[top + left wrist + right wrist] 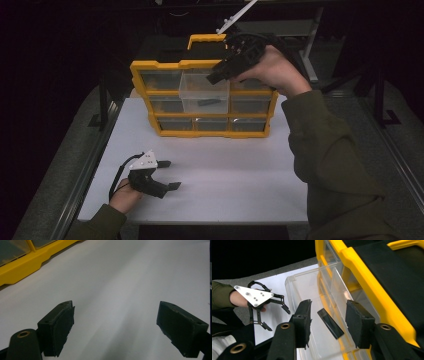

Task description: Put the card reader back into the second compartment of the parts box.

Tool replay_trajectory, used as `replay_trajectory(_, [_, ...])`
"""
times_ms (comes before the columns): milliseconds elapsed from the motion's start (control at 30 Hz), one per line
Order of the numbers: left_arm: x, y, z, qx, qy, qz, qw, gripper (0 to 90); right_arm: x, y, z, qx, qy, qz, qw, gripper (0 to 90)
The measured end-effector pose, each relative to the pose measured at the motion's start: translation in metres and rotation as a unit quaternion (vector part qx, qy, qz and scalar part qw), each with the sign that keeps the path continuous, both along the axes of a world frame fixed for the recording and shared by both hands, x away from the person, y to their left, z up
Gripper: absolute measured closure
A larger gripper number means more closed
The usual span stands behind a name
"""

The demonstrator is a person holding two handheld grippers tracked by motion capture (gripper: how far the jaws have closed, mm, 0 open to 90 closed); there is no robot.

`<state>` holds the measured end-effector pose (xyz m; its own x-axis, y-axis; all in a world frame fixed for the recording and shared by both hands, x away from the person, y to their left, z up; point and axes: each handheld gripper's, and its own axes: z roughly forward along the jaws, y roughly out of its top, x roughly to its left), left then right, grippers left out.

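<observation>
**Ana:** Nearest the lens in the right gripper view are the two black pads [358, 323] of the right gripper [329, 323], standing apart with nothing pressed between them. What sits past them?

**Ben:** Between the pads and a little beyond their tips lies a small flat black piece [330, 323], resting on the floor of a clear plastic drawer [294, 286]. Neither pad touches it. It lies slantwise, closer to the right-hand pad than to the other.

**Ana:** And the drawer itself?

**Ben:** It is pulled out of the yellow organizer cabinet [160, 65], from the middle column, and both pads hang over its open top. From the high view the right gripper [217, 77] comes in from the cabinet's top right, tips pointing down toward the drawer [205, 95], and the black piece [208, 102] shows through the clear front wall, below the tips.

**Ana:** The other hand?

**Ben:** The left gripper [169, 175] rests low over the white table [240, 170], well apart from the cabinet, on the near left. Its jaws are spread wide. In the left gripper view the pads [58, 331] have bare tabletop between them [115, 328], and the cabinet's yellow base [27, 267] lies far beyond the left-hand pad.

**Ana:** Anything held at all?

**Ben:** No. Both grippers are empty, their jaws parted.
</observation>
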<state>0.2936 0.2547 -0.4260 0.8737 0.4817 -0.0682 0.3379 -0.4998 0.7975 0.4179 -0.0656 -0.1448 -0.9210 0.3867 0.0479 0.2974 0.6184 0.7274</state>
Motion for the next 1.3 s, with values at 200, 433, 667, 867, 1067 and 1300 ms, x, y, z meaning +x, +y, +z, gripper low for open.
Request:
replay_trajectory(200, [0.0,-0.001,0.0,0.0,0.0,0.0,1.0,14.3,-0.011,-0.021,0.003,0.004,-0.003,-0.012,0.9999,49.2])
replay_trajectory(433, [0.0,0.0,0.0,0.001,0.001,0.0,1.0,14.3,-0.022,-0.042,-0.005,0.014,-0.001,-0.023,0.9996,42.2])
replay_trajectory(667, [0.0,0.0,0.0,0.001,0.0,0.001,1.0,14.3,-0.03,-0.056,-0.023,0.012,-0.01,-0.037,0.9992,32.2])
replay_trajectory(867, [0.0,0.0,-0.001,0.003,0.001,0.0,1.0,14.3,-0.034,-0.064,-0.045,0.013,-0.014,-0.043,0.9989,26.6])
replay_trajectory(1067, [0.0,-0.001,-0.001,0.002,0.0,0.0,1.0,14.3,-0.039,-0.067,-0.067,0.014,-0.015,-0.049,0.9986,21.2])
replay_trajectory(1300, [-0.001,-0.001,-0.001,0.003,0.001,0.0,1.0,14.3,-0.046,-0.07,-0.095,0.021,-0.024,-0.068,0.9972,13.7])
